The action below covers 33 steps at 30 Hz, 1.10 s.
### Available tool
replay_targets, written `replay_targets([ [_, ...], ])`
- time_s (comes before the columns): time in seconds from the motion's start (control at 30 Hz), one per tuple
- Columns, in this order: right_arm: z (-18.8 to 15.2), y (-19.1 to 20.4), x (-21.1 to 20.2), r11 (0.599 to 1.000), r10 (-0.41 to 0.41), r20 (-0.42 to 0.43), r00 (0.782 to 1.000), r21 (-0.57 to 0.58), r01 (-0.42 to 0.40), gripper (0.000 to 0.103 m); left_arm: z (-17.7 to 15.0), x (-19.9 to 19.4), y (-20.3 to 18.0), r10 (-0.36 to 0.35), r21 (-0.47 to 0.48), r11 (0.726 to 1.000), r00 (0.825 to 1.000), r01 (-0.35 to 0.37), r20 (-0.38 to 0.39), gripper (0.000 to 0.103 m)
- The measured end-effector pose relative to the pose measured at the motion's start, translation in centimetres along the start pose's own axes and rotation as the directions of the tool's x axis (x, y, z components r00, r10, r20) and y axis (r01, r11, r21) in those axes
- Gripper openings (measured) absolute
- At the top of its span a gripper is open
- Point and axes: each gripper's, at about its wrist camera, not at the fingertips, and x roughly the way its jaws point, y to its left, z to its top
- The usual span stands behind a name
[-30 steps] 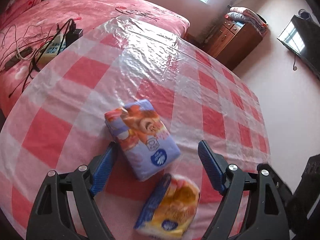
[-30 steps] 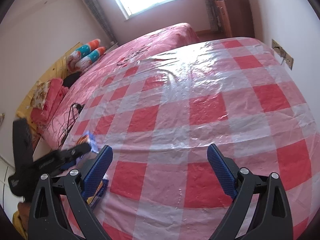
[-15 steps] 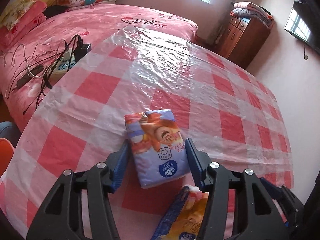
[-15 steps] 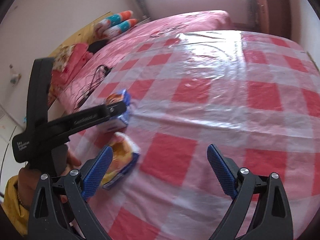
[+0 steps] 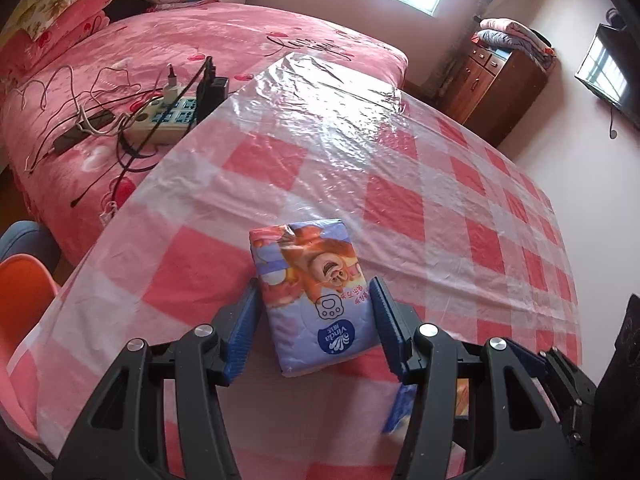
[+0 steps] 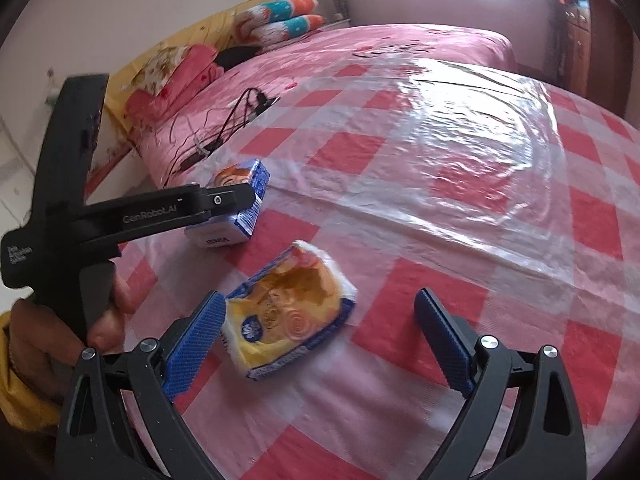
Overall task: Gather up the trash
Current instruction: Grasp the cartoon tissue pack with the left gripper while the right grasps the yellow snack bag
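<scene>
Collection barely begun: left gripper (image 5: pixel 314 322) was clamped on the purple tissue pack (image 5: pixel 316 294) at lower centre, right gripper (image 6: pixel 318 344) stood apart around the yellow tissue pack (image 6: pixel 288 312), both packs resting on the checked tablecloth (image 5: pixel 400 168).

Our left gripper (image 5: pixel 314 320) tilts down, pads (image 5: pixel 242 326) pressed on something. Our right gripper (image 6: pixel 320 344) tilts down too, jaws wide apart, gripping nothing.

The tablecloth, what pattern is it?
The tablecloth has red and white checks under clear plastic, best seen from the left wrist view.
</scene>
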Motion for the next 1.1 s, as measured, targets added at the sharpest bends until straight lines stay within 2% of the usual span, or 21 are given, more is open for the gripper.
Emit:
replay_targets([
  [0.23, -0.2, 3.3, 1.5, 0.982, -0.091, -0.027, 0.995, -0.17, 0.085, 0.094, -0.5, -1.2, 1.7, -0.019, -0.004, 1.0, 1.0, 0.019, 0.0, 0.056],
  [0.6, -0.1, 3.3, 2.5, 0.974, -0.133, -0.046, 0.99, -0.188, 0.123, 0.094, -1.9, -2.4, 3.6, -0.072, 0.001, 0.997, 0.997, 0.072, -0.021, 0.056],
  [0.7, -0.1, 3.6, 2.6, 0.968, -0.169, -0.034, 0.985, -0.195, 0.159, 0.084, -2.2, -2.5, 4.0, -0.087, -0.002, 0.996, 0.996, 0.087, -0.022, 0.056],
  [0.8, -0.2, 3.7, 2.6, 0.965, -0.175, -0.03, 0.984, -0.203, 0.165, 0.08, -2.5, -2.7, 4.5, -0.104, -0.006, 0.995, 0.994, 0.104, -0.024, 0.056],
  [1.03, -0.2, 3.3, 2.2, 0.968, -0.181, -0.008, 0.983, -0.18, 0.177, 0.061, -3.0, -3.2, 5.2, -0.138, -0.005, 0.99, 0.99, 0.138, -0.025, 0.056],
  [1.1, -0.2, 3.2, 2.1, 0.969, -0.183, -0.003, 0.983, -0.17, 0.18, 0.058, -3.2, -3.3, 5.4, -0.148, -0.007, 0.989, 0.989, 0.148, -0.024, 0.056],
])
